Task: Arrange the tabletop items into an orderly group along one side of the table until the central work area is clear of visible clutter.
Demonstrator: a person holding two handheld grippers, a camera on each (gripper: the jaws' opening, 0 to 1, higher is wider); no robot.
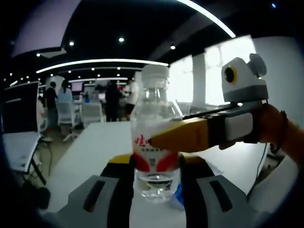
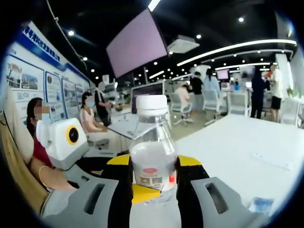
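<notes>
Big open office here, ceiling strip lights, people standing and sitting around desks in the background, and a long white table [image 1: 95,147] running away from both cameras. Both tools are on the same water bottle [image 1: 154,137] at once, which is the sketchy part. In the left gripper view the bottle stands upright right between the jaws of the left gripper [image 1: 156,178], both jaws pressed against its lower body, so that one's clamped on it. The right gripper [image 1: 164,139] comes in from the right with its yellow tip lying across the red label. In the right gripper view the bottle [image 2: 153,159] sits between that gripper's own jaws [image 2: 153,183] too, snug on both sides, so I'd call it gripping as well. My guess at what goes wrong: two grips on a thin, nearly empty plastic bottle means if the hands pull different ways it twists, crumples or pops out and tips onto the table. There's also a small blue-printed packet [image 2: 260,205] lying on the tabletop nearby that a dropped bottle could knock around.
</notes>
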